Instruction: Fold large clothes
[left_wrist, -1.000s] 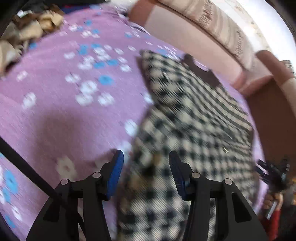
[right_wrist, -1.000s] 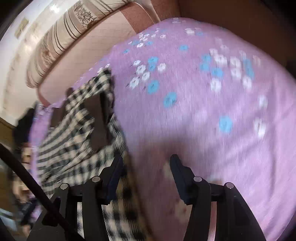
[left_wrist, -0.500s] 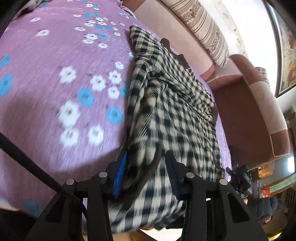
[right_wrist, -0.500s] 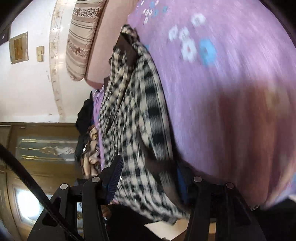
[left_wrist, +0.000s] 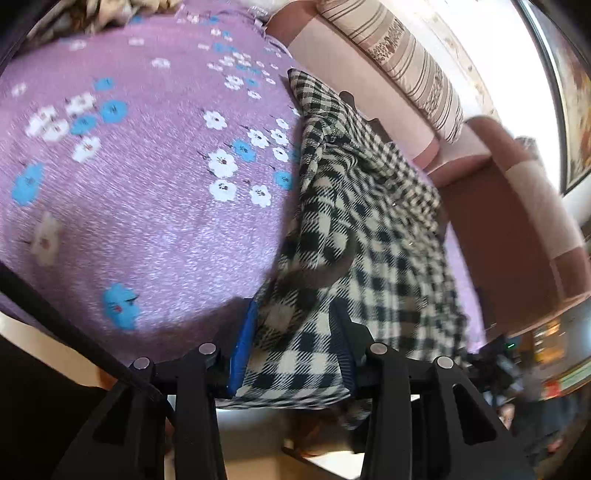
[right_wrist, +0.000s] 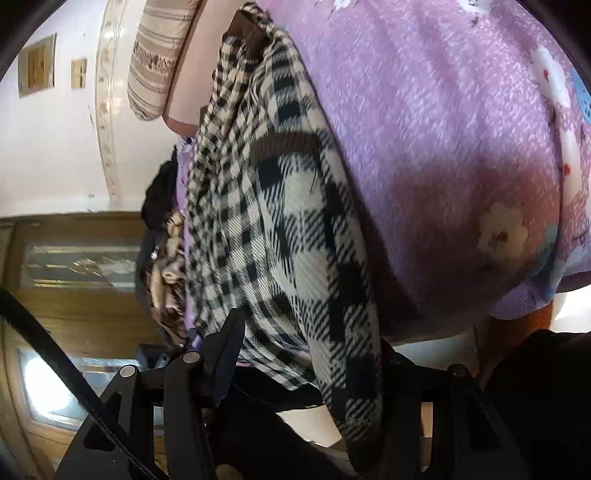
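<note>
A black-and-cream checked garment (left_wrist: 369, 206) with brown trim lies lengthwise along the purple flowered bedspread (left_wrist: 147, 192), its near end hanging over the front edge. My left gripper (left_wrist: 291, 343) is closed onto the near hem, cloth filling the gap between its blue pads. In the right wrist view the same garment (right_wrist: 280, 229) drapes over the bed edge and between the fingers of my right gripper (right_wrist: 310, 350); its right finger is hidden behind the cloth.
A pink headboard (left_wrist: 354, 74) with a striped bolster pillow (left_wrist: 410, 62) runs behind the bed. A brown armchair (left_wrist: 517, 221) stands at the right. A heap of other clothes (right_wrist: 166, 251) lies at the far end of the bed.
Both grippers dropped to the bed's front edge and closed in on the garment's near hem. The cloth now hangs over the edge between the fingers.
</note>
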